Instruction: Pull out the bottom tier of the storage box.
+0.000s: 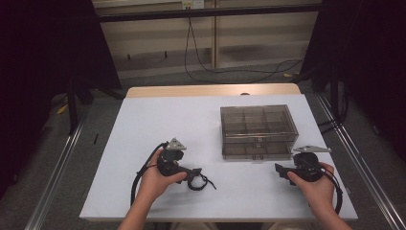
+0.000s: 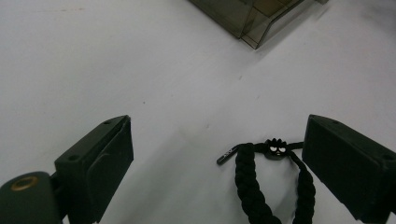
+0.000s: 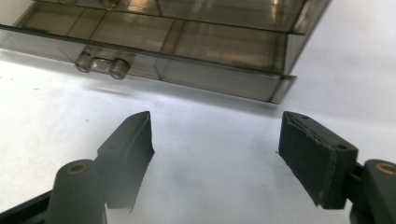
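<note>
The left gripper point(image 2: 217, 163) has its jaws spread wide and holds nothing. A black braided bracelet point(image 2: 275, 186) lies on the table between them, close to the jaw at the right of the left gripper view; whether it touches that jaw cannot be told. The bracelet is a thick woven cord bent into a loop, with a small black charm point(image 2: 276, 148) bearing two white eye marks at its top and a short flat tag point(image 2: 228, 154) sticking out beside the charm.

The right gripper point(image 3: 217, 140) is likewise wide open and empty, its jaws above bare table just in front of the box point(image 3: 187, 42).

The box point(image 1: 257, 130) is the landmark: a smoky, translucent plastic case, rectangular, split into compartments under a closed lid, with a small clasp point(image 3: 102, 64) on its front wall. In the high view the bracelet point(image 1: 200, 180) lies near the box, off its front left corner, with the left gripper point(image 1: 194, 173) at it. The right gripper point(image 1: 281, 171) sits off the front right corner. Nothing stands between either gripper and the box. The table point(image 1: 158, 124) has a smooth, matte white top.
</note>
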Available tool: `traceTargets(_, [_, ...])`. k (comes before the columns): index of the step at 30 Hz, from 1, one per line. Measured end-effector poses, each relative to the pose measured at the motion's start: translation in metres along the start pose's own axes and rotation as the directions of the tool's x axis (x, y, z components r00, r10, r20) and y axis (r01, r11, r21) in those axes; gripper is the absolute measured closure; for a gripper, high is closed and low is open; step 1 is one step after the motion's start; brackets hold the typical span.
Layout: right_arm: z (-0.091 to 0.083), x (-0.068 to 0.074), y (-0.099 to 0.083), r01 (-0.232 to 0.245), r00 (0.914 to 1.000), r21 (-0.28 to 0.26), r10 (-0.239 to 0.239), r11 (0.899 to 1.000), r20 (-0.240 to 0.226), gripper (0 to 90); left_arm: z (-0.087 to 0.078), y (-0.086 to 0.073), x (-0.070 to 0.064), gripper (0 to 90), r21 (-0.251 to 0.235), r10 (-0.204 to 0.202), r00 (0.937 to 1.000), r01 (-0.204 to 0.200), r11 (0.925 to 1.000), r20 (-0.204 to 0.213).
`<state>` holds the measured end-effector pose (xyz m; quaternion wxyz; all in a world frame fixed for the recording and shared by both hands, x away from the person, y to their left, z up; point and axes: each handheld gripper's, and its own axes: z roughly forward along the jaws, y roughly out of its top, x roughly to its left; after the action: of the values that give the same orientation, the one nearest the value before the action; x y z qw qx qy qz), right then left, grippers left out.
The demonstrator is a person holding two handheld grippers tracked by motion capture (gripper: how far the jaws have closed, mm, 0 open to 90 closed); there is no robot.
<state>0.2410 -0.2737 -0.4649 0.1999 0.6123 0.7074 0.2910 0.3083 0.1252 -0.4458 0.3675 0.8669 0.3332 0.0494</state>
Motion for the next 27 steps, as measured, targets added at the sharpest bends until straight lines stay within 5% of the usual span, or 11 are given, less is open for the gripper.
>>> traceTargets(27, [0.002,-0.022,0.002,0.008,0.9999,-0.049,-0.008,0.999,-0.015,18.1,0.026,0.022,-0.022,15.7,0.009,0.028,0.9989,-0.029,0.9995,0.038])
